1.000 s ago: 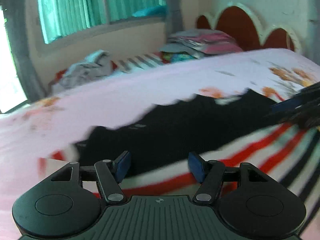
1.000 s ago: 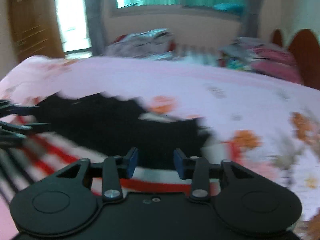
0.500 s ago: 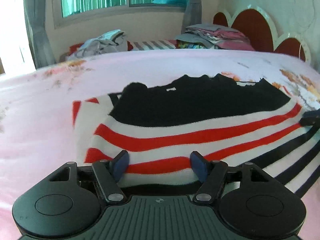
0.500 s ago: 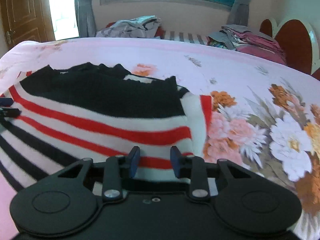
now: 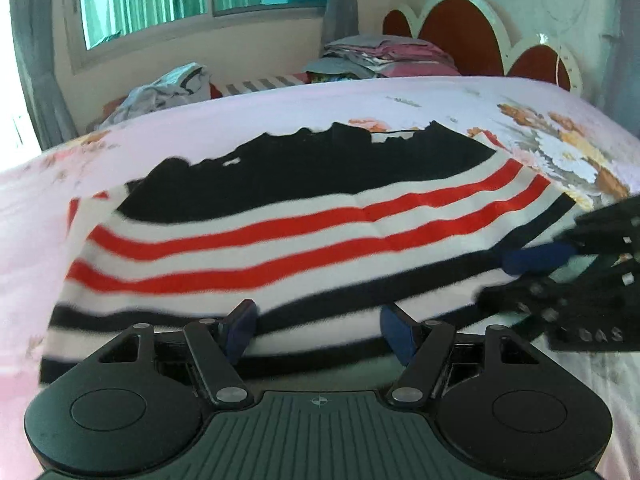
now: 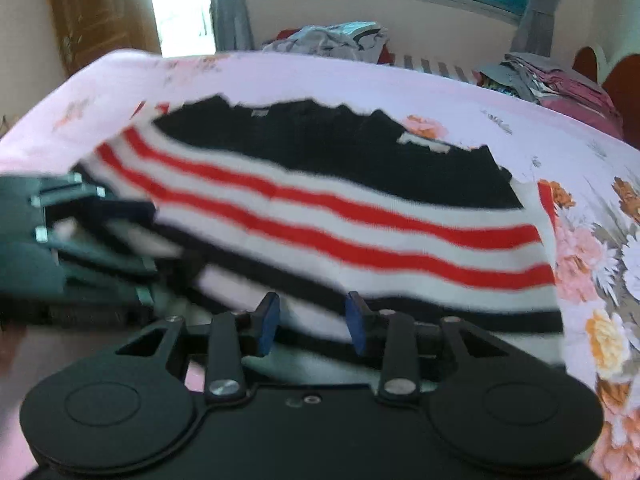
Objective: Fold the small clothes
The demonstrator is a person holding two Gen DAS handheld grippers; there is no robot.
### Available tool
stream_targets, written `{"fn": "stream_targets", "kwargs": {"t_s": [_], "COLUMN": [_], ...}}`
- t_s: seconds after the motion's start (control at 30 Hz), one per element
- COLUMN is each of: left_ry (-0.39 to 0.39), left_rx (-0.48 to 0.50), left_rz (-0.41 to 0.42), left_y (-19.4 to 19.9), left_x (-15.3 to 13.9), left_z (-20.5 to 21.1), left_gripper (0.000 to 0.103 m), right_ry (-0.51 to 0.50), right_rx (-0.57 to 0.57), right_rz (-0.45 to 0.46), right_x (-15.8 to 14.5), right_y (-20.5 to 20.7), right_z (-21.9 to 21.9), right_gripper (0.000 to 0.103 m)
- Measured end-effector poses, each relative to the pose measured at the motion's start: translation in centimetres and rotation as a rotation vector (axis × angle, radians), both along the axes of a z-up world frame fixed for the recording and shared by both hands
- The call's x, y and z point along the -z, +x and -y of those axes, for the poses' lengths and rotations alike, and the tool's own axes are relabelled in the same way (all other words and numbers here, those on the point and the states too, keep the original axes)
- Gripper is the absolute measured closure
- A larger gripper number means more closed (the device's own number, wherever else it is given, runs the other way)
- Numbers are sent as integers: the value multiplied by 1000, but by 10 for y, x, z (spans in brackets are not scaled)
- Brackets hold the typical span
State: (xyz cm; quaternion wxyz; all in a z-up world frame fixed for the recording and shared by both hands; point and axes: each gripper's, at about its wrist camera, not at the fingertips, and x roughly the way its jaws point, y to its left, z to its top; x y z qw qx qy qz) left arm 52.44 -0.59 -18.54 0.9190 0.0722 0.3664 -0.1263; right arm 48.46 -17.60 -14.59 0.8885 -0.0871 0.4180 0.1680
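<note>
A striped sweater (image 5: 304,240), black at the top with red and black bands on white, lies spread flat on the pink floral bedsheet (image 5: 280,120). My left gripper (image 5: 318,322) hovers open over its near hem, the cloth lying under the blue pads without being pinched. In the right wrist view the same sweater (image 6: 360,216) fills the middle. My right gripper (image 6: 312,314) is narrower, its jaws opening, with hem cloth seen between the pads but not pressed. Each gripper shows in the other's view: the right gripper (image 5: 540,260) at the sweater's right side, the left gripper (image 6: 120,216) at its left.
A stack of folded clothes (image 5: 380,54) sits by the red headboard (image 5: 460,36). A loose heap of garments (image 5: 168,88) lies along the far bed edge under the window. A wooden door (image 6: 100,12) stands at the far left. The sheet's flower print (image 6: 600,280) lies right of the sweater.
Both views now show more of the sweater, including its black bands near the hem. Each gripper looms larger in the other's view. The right jaws stand slightly wider than half a second ago.
</note>
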Motion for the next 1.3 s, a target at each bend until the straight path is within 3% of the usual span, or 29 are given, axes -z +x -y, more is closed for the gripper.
{"fn": "stream_targets", "kwargs": {"t_s": [0.13, 0.2, 0.3, 0.37, 0.5, 0.53, 0.6, 0.77, 0.87, 1.0, 1.03, 1.1, 1.17, 1.23, 1.3], "left_ry": [14, 20, -20, -59, -36, -56, -60, -78, -38, 2, 8, -3, -81, -40, -46], "left_rx": [-18, -52, -156, -184, -219, -211, -182, -112, -124, -237, -275, -335, -334, -311, -324], "left_rz": [8, 28, 39, 15, 27, 45, 73, 32, 7, 32, 42, 42, 35, 41, 49], "left_y": [-2, -7, -20, -28, -36, -38, -39, -31, -29, -36, -38, -40, -43, -45, -47], "left_x": [-3, -7, -5, 4, -3, -9, -16, -10, 0, 0, -1, -1, 1, 1, 0], "left_z": [-21, -42, -89, -113, -104, -98, -78, -30, -15, -45, -60, -94, -115, -110, -107], "left_gripper": [35, 35, 35, 41, 42, 42, 41, 41, 41, 41, 41, 42, 50, 50, 50], "right_ry": [39, -14, -28, 49, 26, 43, 90, 121, 75, 21, -8, -33, -53, -20, -16], "right_rx": [79, 138, 232, 271, 304, 304, 257, 122, 81, 109, 154, 245, 323, 325, 332], "right_rz": [20, 53, -7, -17, 5, 28, 47, 35, 5, 24, 45, 77, 34, 24, 31], "right_x": [-7, -13, -4, 0, -10, -15, -21, -19, -5, 1, -2, -6, 2, 4, -3], "right_y": [-2, -8, -19, -31, -34, -36, -37, -27, -22, -29, -31, -33, -31, -33, -36], "right_z": [16, 37, 79, 103, 91, 85, 65, 7, -14, 3, 15, 44, 75, 94, 98], "right_gripper": [78, 76, 76, 78, 78, 74, 73, 74, 73, 86, 98, 97, 96, 100, 100]}}
